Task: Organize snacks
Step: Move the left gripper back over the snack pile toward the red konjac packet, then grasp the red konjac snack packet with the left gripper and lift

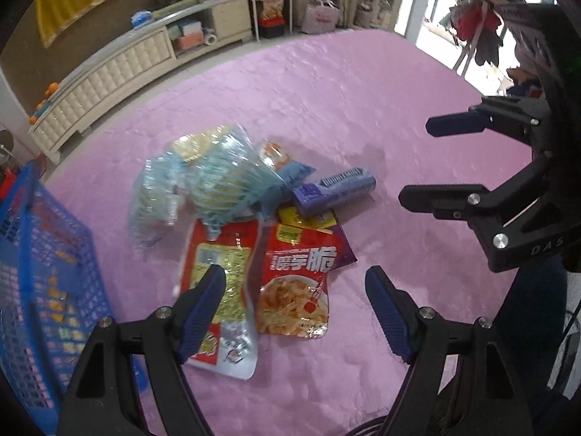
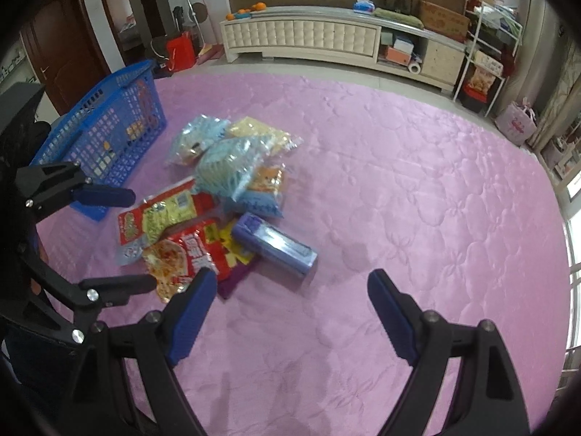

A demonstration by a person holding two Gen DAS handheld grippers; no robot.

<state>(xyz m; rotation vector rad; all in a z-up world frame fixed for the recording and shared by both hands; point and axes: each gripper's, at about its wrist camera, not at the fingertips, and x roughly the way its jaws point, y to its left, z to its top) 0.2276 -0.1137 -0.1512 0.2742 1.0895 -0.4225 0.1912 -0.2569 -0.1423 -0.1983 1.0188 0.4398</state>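
Both claws hung wide open and empty: the left gripper (image 1: 294, 290) over the red noodle pouch (image 1: 296, 283), the right gripper (image 2: 290, 294) just short of the blue tube (image 2: 274, 243). Those crinkly packets looked light and slippery, best pinched at an edge. Beyond the left claw, the blue basket (image 1: 40, 272) showed snacks inside; from the right view it sat far-left.

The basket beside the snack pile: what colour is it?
Blue, with an open lattice wall; the basket shows best in the right wrist view.

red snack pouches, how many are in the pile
2. One red pouch with green-yellow print lies nearest the blue basket; the noodle-picture pouch overlaps it on the far side from the basket. Others may be hidden underneath.
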